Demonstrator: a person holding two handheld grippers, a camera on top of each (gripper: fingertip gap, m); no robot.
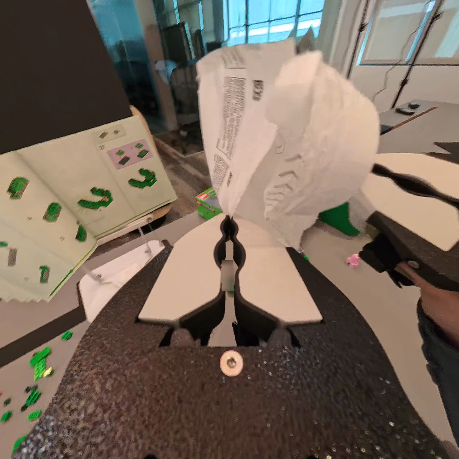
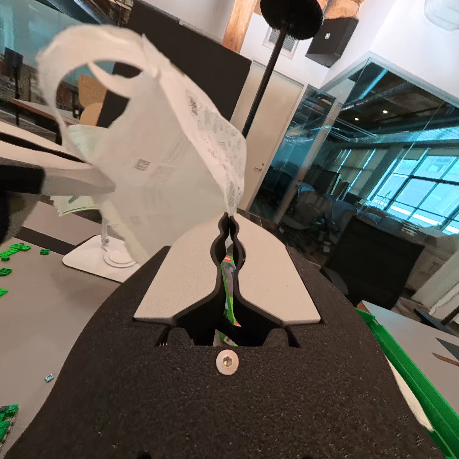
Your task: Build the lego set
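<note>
A white paper bag [image 1: 285,136] with printed text hangs in the air between both grippers; it is crumpled and torn open at the top. My left gripper [image 1: 229,218] is shut on one bottom corner of the bag. My right gripper [image 2: 229,217] is shut on another edge of the same bag [image 2: 161,161]. The right gripper also shows at the right of the left wrist view [image 1: 409,188]. The left one shows at the left of the right wrist view [image 2: 62,169]. Loose green lego pieces [image 1: 37,367] lie on the grey table [image 1: 29,320]; they also show in the right wrist view [image 2: 15,248].
An open instruction booklet [image 1: 87,198] stands on a white stand [image 2: 99,258] at the left. A green lego box [image 1: 207,206] lies beyond the bag. A small pink piece [image 1: 354,260] lies on the table. A green tray [image 2: 409,367] is at the right. About 10 cm separates my left fingertips from my right.
</note>
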